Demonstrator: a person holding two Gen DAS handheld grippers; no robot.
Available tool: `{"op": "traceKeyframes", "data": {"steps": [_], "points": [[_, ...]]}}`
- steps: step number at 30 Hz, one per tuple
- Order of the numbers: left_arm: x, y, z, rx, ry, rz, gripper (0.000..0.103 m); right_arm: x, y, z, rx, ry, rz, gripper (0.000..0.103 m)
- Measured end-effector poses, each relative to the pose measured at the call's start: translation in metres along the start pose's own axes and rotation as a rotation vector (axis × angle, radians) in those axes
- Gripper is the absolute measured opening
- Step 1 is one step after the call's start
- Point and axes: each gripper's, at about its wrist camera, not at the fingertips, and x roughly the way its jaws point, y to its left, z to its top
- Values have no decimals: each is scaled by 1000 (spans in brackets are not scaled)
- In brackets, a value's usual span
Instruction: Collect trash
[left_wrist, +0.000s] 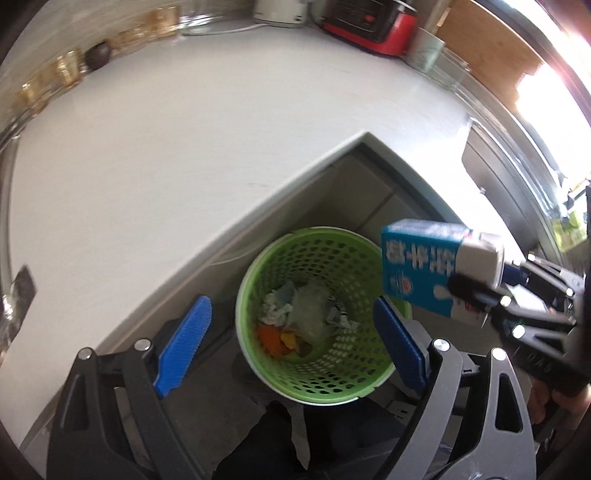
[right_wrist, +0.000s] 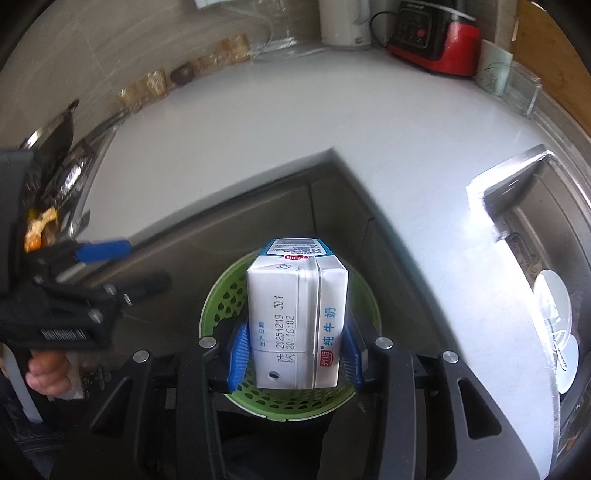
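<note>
right gripper (right_wrist: 291, 356): blue pads clamped on both sides of a blue-and-white milk carton (right_wrist: 295, 325), held above the green perforated basket (left_wrist: 332, 376). left gripper (left_wrist: 288, 343): jaws spread wide, nothing between them, over the same basket, which holds crumpled trash (left_wrist: 299, 314) and stands just beside the white counter (left_wrist: 177, 155).

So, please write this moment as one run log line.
left gripper: open, empty | right gripper: shut on milk carton | carton above green basket | basket holds trash
</note>
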Motion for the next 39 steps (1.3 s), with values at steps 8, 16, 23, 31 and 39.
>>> {"op": "traceKeyframes", "data": {"steps": [8, 16, 23, 31, 39], "points": [[2, 13, -9, -31, 20, 59, 90, 33, 16, -14, -27, 105, -10, 83], [-7, 16, -3, -43, 11, 77, 91, 13, 19, 10, -24, 42, -45, 93], [-32, 25, 31, -106, -69, 112, 91, -9, 12, 64, -26, -47, -64, 99], [-54, 36, 71, -238, -159, 200, 92, -16, 8, 136, -108, -117, -24, 101], [-52, 37, 91, -377, -192, 284, 92, 3, 3, 185, -229, -103, 57, 101]]}}
